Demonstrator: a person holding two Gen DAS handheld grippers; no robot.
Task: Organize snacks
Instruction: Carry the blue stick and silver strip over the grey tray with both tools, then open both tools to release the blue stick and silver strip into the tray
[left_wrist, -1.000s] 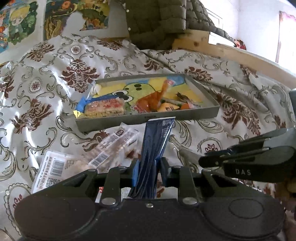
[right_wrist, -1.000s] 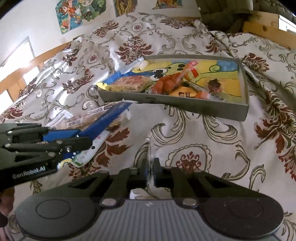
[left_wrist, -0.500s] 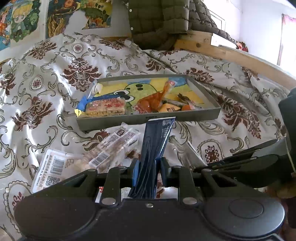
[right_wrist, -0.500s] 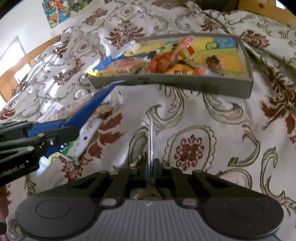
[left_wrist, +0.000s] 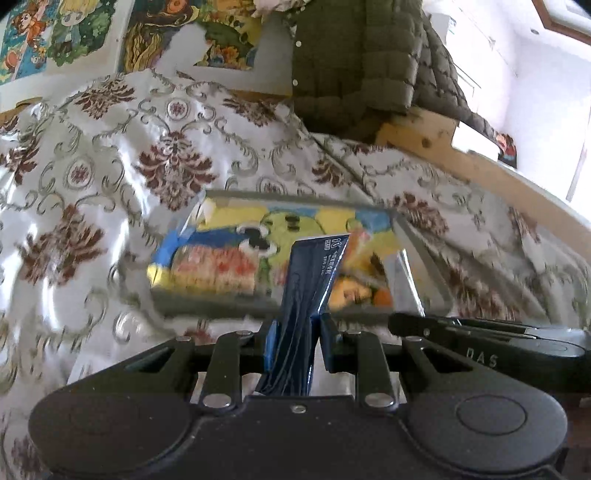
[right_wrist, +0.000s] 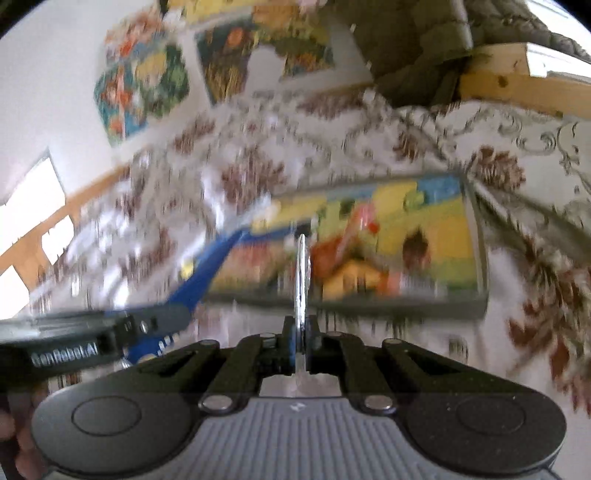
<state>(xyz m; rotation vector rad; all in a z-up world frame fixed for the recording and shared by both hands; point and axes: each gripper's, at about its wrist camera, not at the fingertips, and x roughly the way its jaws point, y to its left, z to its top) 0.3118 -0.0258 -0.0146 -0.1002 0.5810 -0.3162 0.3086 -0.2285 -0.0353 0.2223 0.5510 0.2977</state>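
Grey tray (left_wrist: 207, 306) of snacks; left claw (left_wrist: 295, 339) gripping blue packet (left_wrist: 314, 273), right claw (right_wrist: 300, 339) clear wrapper (right_wrist: 301, 273).

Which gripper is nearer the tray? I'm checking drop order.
Cannot tell: the left gripper, holding a blue packet, and the right gripper, both hover short of the tray.
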